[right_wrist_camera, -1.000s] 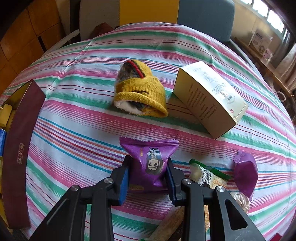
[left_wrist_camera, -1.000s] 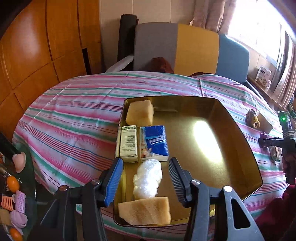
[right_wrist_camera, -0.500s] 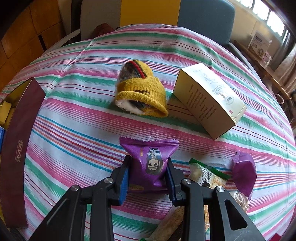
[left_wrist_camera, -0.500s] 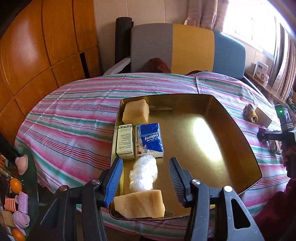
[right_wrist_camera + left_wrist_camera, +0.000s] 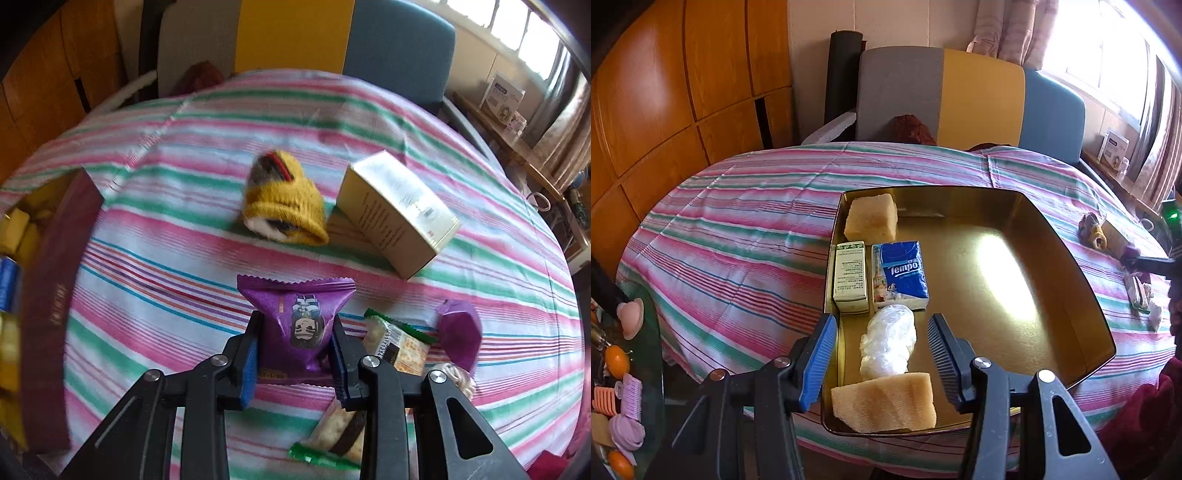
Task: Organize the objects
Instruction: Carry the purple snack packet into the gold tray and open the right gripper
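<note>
1. Bench (image 5: 746,236): round, lying under a pink, green and white striped cloth; it is filling most of both views.
2. Gold tin (image 5: 1067,258): sitting open on the bench, its floor catching window glare.
3. Tin contents, lying along its left side: sponge block (image 5: 871,218) at the far corner, green-and-white carton (image 5: 849,275) just beside a blue tissue pack (image 5: 900,275), clear plastic bundle (image 5: 888,343), sponge wedge (image 5: 884,402) at the near rim.
4. Left claw (image 5: 881,363): hovering over the near end of the tin, pads standing apart, nothing between them being pressed.
5. Right claw (image 5: 293,360): clamping a purple snack packet (image 5: 295,319) from both sides, above the cloth.
6. Loose on the bench beyond it: yellow knitted piece (image 5: 284,210), cream box (image 5: 399,218), cracker packets (image 5: 399,341), a second purple packet (image 5: 460,332).
7. Room: wood panelling (image 5: 676,92) standing to the left; a grey, yellow and blue chair back (image 5: 960,99) behind the bench; bright curtained window (image 5: 1100,48) to the right.
</note>
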Available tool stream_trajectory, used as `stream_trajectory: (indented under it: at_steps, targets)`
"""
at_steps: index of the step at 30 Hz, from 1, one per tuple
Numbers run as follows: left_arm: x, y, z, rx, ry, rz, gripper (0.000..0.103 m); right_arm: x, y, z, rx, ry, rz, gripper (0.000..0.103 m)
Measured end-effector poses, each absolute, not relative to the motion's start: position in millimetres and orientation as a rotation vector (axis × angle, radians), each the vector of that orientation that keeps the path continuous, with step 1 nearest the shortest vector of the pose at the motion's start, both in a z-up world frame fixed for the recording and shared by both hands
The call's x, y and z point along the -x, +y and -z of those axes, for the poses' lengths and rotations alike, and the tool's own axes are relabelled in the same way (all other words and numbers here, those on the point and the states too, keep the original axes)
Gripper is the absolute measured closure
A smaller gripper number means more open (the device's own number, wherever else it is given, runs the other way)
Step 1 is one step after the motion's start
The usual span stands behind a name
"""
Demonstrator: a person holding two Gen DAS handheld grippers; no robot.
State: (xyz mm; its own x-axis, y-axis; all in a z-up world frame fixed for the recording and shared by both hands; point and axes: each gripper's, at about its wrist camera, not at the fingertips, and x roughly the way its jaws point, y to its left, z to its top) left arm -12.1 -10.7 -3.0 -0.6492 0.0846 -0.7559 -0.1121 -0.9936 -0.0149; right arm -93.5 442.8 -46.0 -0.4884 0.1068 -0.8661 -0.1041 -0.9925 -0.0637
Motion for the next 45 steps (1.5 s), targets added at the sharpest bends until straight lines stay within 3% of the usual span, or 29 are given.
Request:
stream_trajectory:
  at_steps: [13,25,33,42,45]
  targets:
    - [20,-69,-15,1.247,-0.126,-2.862,0.051,52,309,-32,1.416,-0.051,-3.022,0.07]
    - [22,-96,-1,1.293,-0.196,-2.869,0.051,48,126,42,1.874,-0.247,-3.127,0.067]
    - [24,-94,4,1.309,-0.181,-2.855,0.051,42,95,71,2.045,-0.163,-3.141,0.065]
    - [21,-81,2,1.287,-0.114,-2.852,0.051,35,114,55,1.96,0.022,-3.194,0.04]
    - [19,-76,1,1.276,-0.097,-2.847,0.051,37,127,42,1.879,0.057,-3.211,0.036]
